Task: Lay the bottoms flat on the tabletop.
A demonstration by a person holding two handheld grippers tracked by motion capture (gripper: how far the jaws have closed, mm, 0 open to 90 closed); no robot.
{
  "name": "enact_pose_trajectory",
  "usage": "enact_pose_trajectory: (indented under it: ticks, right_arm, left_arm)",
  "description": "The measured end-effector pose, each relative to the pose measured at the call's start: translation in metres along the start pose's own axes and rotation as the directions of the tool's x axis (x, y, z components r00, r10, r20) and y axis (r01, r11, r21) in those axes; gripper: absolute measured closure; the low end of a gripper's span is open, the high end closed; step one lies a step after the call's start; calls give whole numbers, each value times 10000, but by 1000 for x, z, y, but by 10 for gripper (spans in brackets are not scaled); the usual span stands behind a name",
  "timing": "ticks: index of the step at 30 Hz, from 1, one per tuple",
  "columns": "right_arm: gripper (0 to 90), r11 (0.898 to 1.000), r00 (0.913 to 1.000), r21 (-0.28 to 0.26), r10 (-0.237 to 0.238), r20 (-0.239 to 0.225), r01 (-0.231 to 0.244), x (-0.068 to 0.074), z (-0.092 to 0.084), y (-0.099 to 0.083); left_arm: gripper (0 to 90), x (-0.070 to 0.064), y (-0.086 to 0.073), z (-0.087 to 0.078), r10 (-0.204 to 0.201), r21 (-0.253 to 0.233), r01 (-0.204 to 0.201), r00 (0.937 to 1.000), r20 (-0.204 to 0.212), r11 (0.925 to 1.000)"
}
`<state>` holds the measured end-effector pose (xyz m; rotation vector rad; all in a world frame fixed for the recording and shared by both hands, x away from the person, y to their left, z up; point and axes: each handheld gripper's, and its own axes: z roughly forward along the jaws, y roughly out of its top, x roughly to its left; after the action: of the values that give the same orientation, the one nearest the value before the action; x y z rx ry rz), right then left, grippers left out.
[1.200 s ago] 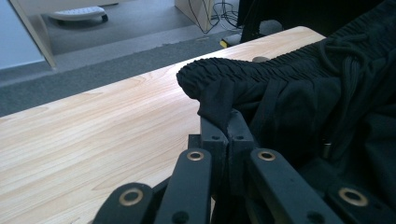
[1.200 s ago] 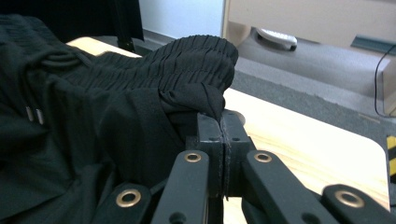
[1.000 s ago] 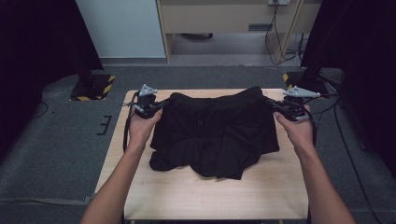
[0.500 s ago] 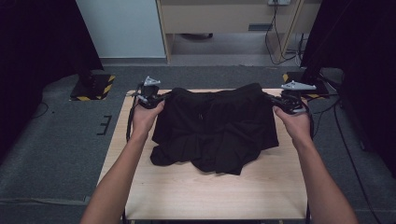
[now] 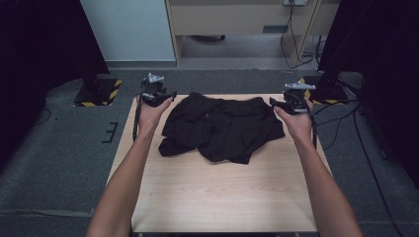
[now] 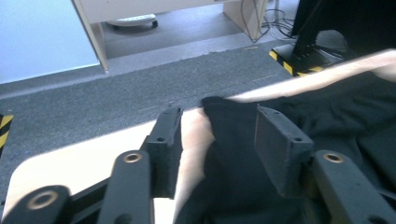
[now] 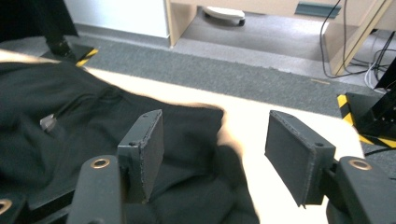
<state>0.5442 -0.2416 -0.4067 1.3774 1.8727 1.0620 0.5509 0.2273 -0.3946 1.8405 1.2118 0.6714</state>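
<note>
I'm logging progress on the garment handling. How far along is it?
Done: the black garment lies on the wooden table, spread toward its far edge but rumpled. In hand: nothing is gripped; the left tool and right tool have just been opening, each with a top corner of the cloth loose between its jaws. Left: probably smoothing and folding, since the lower edge is bunched.

We saw a pale wooden table [image 5: 222,197] standing on grey carpet [image 5: 59,163]. Behind it stood a light blue panel [image 5: 131,29] and, beside that, a wooden desk [image 5: 237,15] with cables [image 5: 291,34] hanging near its right leg. Black curtains [image 5: 34,44] closed off both sides. Two black stands with yellow-and-black striped bases [image 5: 99,92] sat on the carpet near the table's far corners. The light was even and dim.
</note>
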Motion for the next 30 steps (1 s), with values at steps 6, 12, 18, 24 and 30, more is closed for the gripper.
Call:
enact_pose_trajectory:
  ticks: [6, 12, 18, 24, 30]
  right_arm:
    - [345, 9982, 9946, 600, 100, -1034, -38, 23, -27, -72]
    - [336, 9966, 9891, 814, -21, -1469, 142, 46, -52, -105]
    - [365, 9938, 9836, 995, -308, -1779, 491, 77, -50, -115]
    - [340, 9893, 9890, 1458, 137, -1472, 80, 97, -14, -114]
    - [588, 9847, 9941, 1736, 348, -1028, -166, 107, 7, -103]
  left_arm:
    - [409, -33, -67, -34, 192, -204, -181, 9984, 535, 9996]
    - [359, -55, -126, -62, 207, -30, -206, 9987, 470, 9998]
    - [297, -52, -147, -63, -14, -97, 21, 9974, 722, 10000]
    - [343, -44, -160, -61, 643, 482, -707, 9902, 1237, 9963]
    - [277, -39, -172, -72, 158, 56, -165, 9944, 1042, 9998]
